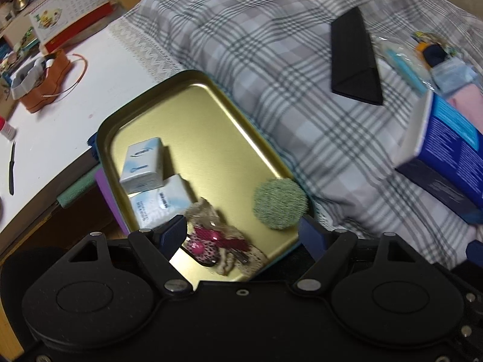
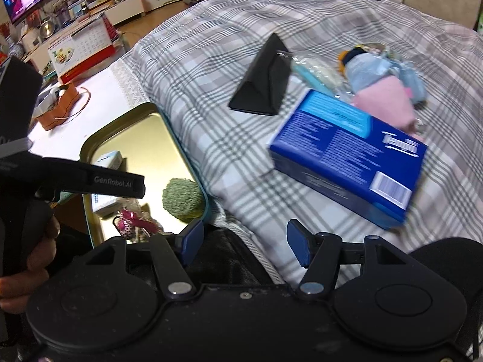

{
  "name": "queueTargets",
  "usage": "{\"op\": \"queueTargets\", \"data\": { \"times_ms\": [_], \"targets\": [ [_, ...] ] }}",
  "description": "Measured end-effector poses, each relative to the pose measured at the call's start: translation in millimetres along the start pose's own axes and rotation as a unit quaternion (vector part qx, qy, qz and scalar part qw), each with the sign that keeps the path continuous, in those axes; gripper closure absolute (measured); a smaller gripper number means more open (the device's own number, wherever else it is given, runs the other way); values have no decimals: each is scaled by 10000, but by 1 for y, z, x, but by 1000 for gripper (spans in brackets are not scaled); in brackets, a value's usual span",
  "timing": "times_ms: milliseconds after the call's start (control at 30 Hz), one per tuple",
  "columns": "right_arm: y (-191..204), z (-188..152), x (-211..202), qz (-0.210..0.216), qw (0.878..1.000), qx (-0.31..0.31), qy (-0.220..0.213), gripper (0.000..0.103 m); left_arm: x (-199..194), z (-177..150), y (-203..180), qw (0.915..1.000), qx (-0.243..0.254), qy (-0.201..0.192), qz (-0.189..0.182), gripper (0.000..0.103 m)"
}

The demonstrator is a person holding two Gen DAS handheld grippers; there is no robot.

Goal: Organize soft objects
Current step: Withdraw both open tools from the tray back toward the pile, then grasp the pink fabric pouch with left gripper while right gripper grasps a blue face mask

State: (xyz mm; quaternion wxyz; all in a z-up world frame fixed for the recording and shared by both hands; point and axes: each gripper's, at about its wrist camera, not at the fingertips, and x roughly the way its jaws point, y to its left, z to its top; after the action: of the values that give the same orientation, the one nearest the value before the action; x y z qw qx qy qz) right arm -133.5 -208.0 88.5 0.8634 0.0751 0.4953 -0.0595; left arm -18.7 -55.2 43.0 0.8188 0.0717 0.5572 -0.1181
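A gold tin tray [image 1: 208,111] lies at the bed's left edge and holds two tissue packs [image 1: 144,163], a green round pad [image 1: 279,203] and a pink leopard-print hair piece [image 1: 211,242]. My left gripper [image 1: 241,232] is open and empty just above the tray's near end. The tray [image 2: 142,138] and green pad [image 2: 182,199] also show in the right wrist view. My right gripper [image 2: 244,241] is open and empty over the plaid bedding, short of a blue tissue box [image 2: 347,154]. A pink cloth [image 2: 386,102] and a light blue bundle [image 2: 368,66] lie behind the box.
A black triangular case [image 2: 262,87] lies mid-bed on the plaid cover [image 1: 271,45]. A white table [image 1: 60,114] at the left carries a brown leather pouch [image 1: 45,87], a pen [image 1: 12,169] and a desk calendar [image 1: 69,9]. The blue box [image 1: 449,147] sits at the right.
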Motion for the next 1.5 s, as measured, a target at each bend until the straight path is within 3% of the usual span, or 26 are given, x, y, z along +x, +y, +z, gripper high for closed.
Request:
{"op": "queueTargets", "data": {
  "times_ms": [333, 733, 1233, 1500],
  "targets": [
    [-66, -13, -28, -307, 9969, 670, -258, 41, -27, -9, -57, 9969, 713, -98, -306, 26],
    [-155, -2, -43, -765, 9783, 1800, -686, 39, -46, 4, -119, 9883, 1361, -211, -650, 26],
    [-247, 73, -5, -1024, 9356, 3174, -1159, 32, -50, 43, -161, 9840, 1519, -446, -822, 26],
    [-269, 128, 41, -811, 9198, 3703, -1014, 24, -42, 74, -175, 9838, 1406, -541, -976, 26]
  ]
}}
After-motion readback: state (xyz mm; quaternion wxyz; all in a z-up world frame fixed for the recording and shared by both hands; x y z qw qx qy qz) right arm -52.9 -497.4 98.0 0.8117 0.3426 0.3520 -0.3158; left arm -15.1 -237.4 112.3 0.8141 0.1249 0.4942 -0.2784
